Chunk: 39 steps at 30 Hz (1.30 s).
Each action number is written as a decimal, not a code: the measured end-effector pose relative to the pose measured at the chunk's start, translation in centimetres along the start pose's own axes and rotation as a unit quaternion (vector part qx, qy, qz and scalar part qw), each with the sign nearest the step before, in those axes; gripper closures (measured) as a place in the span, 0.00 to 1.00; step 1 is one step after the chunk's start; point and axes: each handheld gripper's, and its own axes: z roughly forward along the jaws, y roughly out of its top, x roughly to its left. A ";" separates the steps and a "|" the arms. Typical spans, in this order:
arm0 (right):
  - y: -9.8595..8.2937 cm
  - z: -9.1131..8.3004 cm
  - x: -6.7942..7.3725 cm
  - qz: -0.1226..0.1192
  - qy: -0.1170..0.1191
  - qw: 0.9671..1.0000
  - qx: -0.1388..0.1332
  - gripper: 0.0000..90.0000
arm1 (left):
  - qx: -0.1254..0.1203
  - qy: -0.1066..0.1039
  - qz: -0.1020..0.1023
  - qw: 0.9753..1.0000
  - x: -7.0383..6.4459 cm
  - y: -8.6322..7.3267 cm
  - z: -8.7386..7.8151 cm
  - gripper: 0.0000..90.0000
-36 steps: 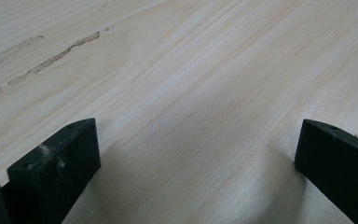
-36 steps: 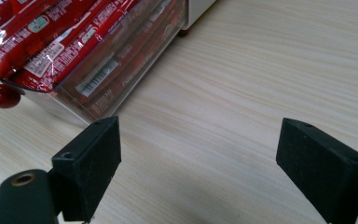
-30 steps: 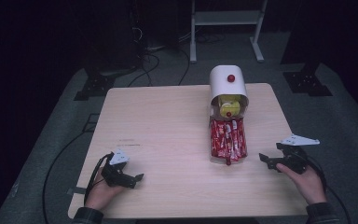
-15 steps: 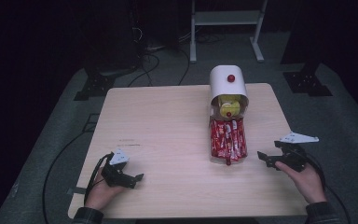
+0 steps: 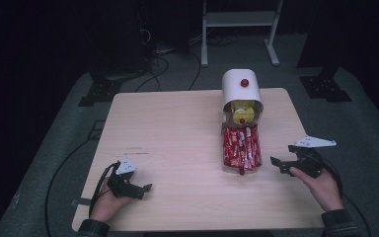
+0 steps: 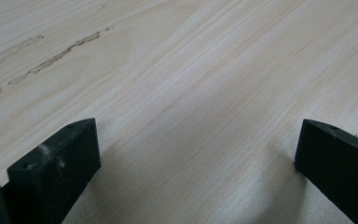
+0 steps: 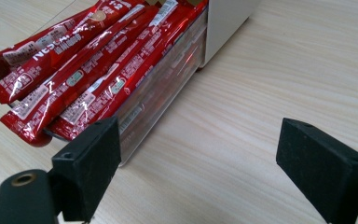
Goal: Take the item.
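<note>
left gripper (image 5: 137,187) low at desk (image 5: 177,128) near-left corner, jaws wide apart, empty. right gripper (image 5: 286,165) at right edge, also wide, empty — aimed at red sachets (image 5: 241,145) in clear tray (image 7: 161,88) under white dispenser (image 5: 241,88), probably for grasp.

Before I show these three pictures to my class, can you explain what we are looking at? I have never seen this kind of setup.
A person sits at a wooden table with a hand-held gripper in each hand: the left hand-held gripper and the right hand-held gripper. One picture comes from a camera above the table. The other two come from small cameras riding on each tool, looking along its two black jaws. On the table stands a white dispenser with a clear tray of red sachet sticks in front. Both tools are open and hold nothing; the right one points toward the tray.
</note>
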 end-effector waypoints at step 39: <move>3.3 1.5 1.3 -0.014 0.032 0.999 -0.003 0.15 | 0.000 0.000 0.000 1.000 0.0 0.0 0.0 0.00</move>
